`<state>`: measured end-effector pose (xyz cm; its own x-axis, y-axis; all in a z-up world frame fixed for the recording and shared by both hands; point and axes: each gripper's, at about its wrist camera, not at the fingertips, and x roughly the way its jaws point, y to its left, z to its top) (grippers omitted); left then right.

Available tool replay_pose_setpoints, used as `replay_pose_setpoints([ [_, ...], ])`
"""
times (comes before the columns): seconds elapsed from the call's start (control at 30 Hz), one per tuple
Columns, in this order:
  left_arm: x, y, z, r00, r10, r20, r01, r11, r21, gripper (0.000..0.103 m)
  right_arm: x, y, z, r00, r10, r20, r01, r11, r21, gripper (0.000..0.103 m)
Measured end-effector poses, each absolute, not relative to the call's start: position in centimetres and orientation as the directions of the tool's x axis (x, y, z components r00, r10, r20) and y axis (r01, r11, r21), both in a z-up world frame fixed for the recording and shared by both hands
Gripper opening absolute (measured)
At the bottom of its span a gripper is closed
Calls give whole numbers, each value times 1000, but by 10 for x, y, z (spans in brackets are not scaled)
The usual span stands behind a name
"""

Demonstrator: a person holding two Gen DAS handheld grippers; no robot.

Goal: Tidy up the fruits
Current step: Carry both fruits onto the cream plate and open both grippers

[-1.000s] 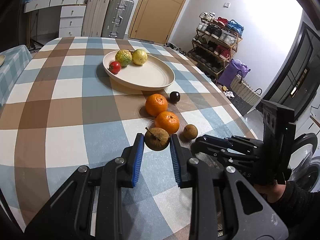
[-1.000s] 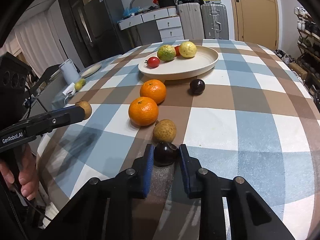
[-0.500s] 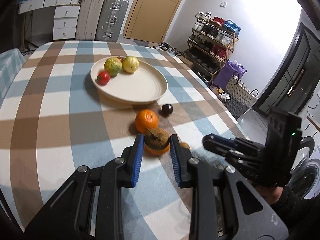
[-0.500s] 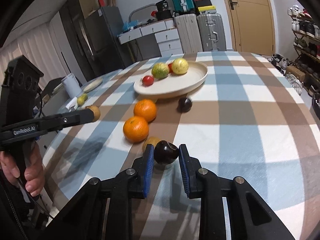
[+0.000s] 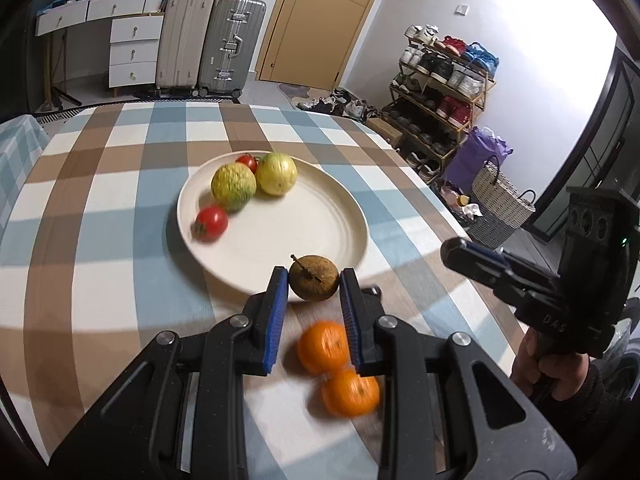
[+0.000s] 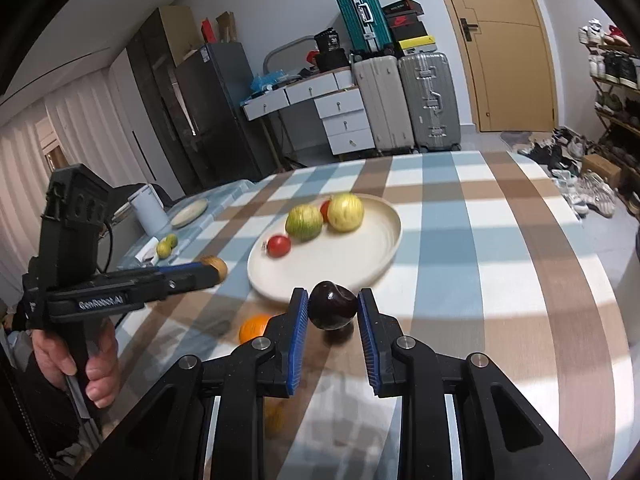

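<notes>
1. Your left gripper point(image 5: 313, 285) pinches a round, rough brown fruit point(image 5: 314, 283) between its ribbed blue pads; the fruit's woody stem points up and toward the left pad.
2. That brown fruit hangs in the air over the near rim of the plate point(image 5: 340, 236), a smooth, cream, shallow round dish on the checked tablecloth point(image 5: 100, 240), nearer the table's far edge than the near one.
3. Your right gripper point(image 6: 333, 312) pinches a glossy, dark purple-black fruit point(image 6: 332, 311), roundish with a dimple turned up and to the right; it hangs just short of the plate's near rim.
4. Both grippers point forward and downward at the plate; your right hand point(image 5: 548, 368) wraps the black handle low at the right, and your left hand point(image 6: 76, 360) grips its handle the same way.
5. On the plate's far-left part lie two dull yellow-green round fruits point(image 5: 234, 186) touching each other, a small red tomato point(image 5: 211, 222) just in front, another tomato point(image 5: 248, 161) behind.
6. Two pebbly oranges point(image 5: 324, 346) sit blurred on the cloth below your left gripper, between the plate and the near edge.
</notes>
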<state>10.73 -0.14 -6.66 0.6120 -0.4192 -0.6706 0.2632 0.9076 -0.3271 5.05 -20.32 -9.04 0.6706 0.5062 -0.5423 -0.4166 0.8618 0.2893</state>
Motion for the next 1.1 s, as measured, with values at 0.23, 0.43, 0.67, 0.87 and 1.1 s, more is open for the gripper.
replay_pose_setpoints([
  [0.23,165,-17,-80,606,-370,-704,250,929,-273,24,113,-199,-84,640,564,-522,-446,826,345,26],
  [0.43,203,-28,-94,594,-362,-718,261,932,-253,24,166,-189,-89,615,580,-534,-458,814,357,26],
  [0.67,228,-40,-102,614,-312,-725,275,945,-174,24,216,-179,-113,557,603,-571,-454,797,399,26],
  [0.87,237,-42,-107,620,-291,-729,270,951,-150,24,239,-170,-128,544,575,-610,-446,815,371,26],
  [1.1,241,-44,-111,624,-282,-729,267,953,-141,24,246,-163,-137,529,560,-638,-449,822,350,26],
])
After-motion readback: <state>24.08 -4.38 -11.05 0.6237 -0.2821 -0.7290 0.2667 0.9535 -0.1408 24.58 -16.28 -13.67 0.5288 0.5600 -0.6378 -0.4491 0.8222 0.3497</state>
